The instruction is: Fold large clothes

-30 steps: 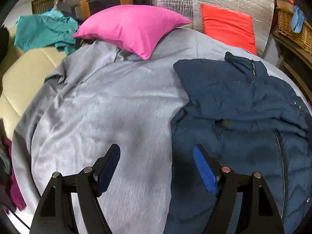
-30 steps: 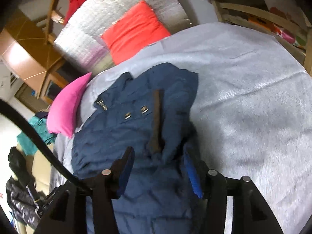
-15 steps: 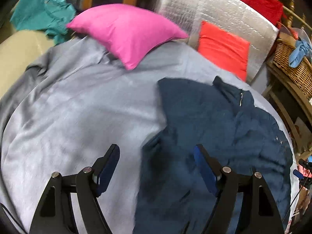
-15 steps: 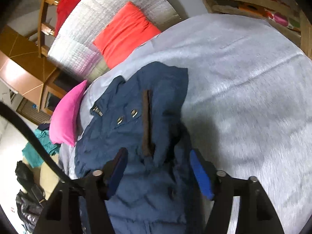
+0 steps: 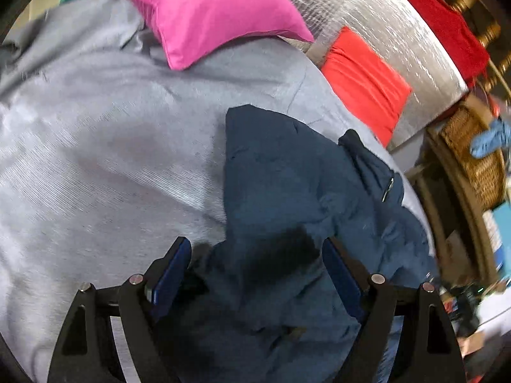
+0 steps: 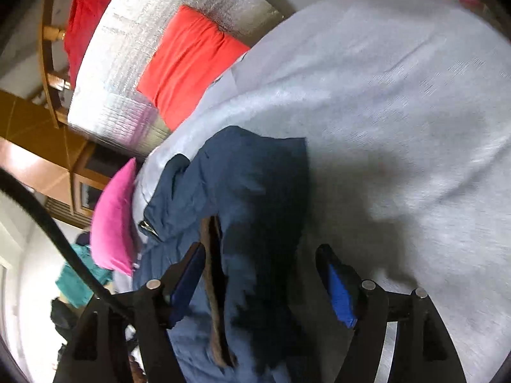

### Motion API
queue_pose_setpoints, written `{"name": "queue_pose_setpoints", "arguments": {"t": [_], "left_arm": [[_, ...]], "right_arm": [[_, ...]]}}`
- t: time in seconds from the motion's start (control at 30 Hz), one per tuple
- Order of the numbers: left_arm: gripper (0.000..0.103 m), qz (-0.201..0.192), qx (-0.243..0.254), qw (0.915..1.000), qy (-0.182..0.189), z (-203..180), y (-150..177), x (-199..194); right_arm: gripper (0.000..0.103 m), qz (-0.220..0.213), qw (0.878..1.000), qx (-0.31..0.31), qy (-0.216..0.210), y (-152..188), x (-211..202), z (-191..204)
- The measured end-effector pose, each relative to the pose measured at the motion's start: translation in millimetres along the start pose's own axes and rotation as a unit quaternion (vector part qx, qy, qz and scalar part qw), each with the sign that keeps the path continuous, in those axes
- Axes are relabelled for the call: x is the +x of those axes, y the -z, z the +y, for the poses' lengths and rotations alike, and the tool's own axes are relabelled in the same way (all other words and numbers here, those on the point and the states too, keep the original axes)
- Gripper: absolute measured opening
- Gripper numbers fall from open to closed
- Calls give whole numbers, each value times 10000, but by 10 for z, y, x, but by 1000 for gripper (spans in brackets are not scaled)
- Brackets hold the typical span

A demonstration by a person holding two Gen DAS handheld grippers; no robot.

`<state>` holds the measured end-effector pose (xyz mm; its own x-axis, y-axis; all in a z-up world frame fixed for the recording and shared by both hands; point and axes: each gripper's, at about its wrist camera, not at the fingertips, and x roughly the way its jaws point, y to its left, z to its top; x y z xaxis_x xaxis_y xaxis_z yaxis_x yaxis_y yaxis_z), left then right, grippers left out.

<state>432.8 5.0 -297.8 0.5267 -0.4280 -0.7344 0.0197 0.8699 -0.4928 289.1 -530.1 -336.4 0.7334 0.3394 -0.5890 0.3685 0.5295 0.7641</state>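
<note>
A dark navy padded jacket [image 5: 287,191] lies on a grey bed cover [image 5: 95,146], its collar and zip toward the far right. My left gripper [image 5: 255,255] is open and empty, low over the jacket's near part, its blue pads either side of the fabric. In the right wrist view the same jacket [image 6: 249,185] shows a brown inner strip [image 6: 210,271] along its opening. My right gripper [image 6: 262,265] is open and empty, just above the jacket's folded edge, with the grey cover [image 6: 399,127] to its right.
A pink pillow [image 5: 204,9] and a red cushion [image 5: 361,79] lie at the head of the bed against a silver quilted panel [image 5: 377,22]. A wicker basket [image 5: 476,159] stands at the right. Teal clothing [image 6: 80,281] lies beyond the pink pillow [image 6: 115,220].
Both grippers have dropped closer to the jacket and stayed open. The left view has swung right, over the jacket. The right gripper has moved toward the jacket's right edge.
</note>
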Motion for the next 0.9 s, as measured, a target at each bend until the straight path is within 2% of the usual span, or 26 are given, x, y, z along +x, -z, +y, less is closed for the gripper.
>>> {"name": "queue_pose_setpoints", "arguments": {"t": [0.07,0.13,0.17,0.2,0.27,0.33,0.53,0.63,0.67,0.7,0.73,0.8,0.87,0.9], "left_arm": [[84,48,-15,10000,-61,-33,1,54],[84,53,19,9999,-124,-65,9,90],[80,30,33,9999,-156,-70,12,101],[76,6,55,9998,-206,-90,18,108],[57,-70,87,9995,-281,-123,16,107],[38,-133,152,9998,-45,-188,14,81],[38,-359,505,9980,-107,-413,27,-65],[38,-237,336,9989,-246,-343,-18,-24],[42,-161,282,9990,-309,-297,-49,40],[48,-36,221,9991,-361,-266,-55,87],[60,125,124,9992,-371,-227,-64,135],[64,158,22,9995,-260,-215,-81,161],[72,184,30,9996,-194,-228,-104,172],[73,207,29,9997,-139,-236,-115,187]], "right_arm": [[75,194,9995,127,-198,18,134,-10],[73,87,9997,-14,-227,37,173,56],[59,94,9995,-43,-290,36,188,68],[47,171,9990,-26,-402,40,217,73],[42,201,9990,64,-397,52,256,70],[36,117,9992,-48,-373,56,222,161],[35,-407,9953,-601,-635,96,-86,553],[35,-265,9981,-514,-216,94,35,431],[35,-97,9995,-279,-124,86,99,325],[40,15,9999,18,-148,71,131,231],[44,33,9996,177,-204,54,129,184],[67,-167,9991,301,-252,-5,51,157],[82,-390,9986,262,-242,-51,-3,175],[82,-465,9983,262,-225,-77,-5,171]]}}
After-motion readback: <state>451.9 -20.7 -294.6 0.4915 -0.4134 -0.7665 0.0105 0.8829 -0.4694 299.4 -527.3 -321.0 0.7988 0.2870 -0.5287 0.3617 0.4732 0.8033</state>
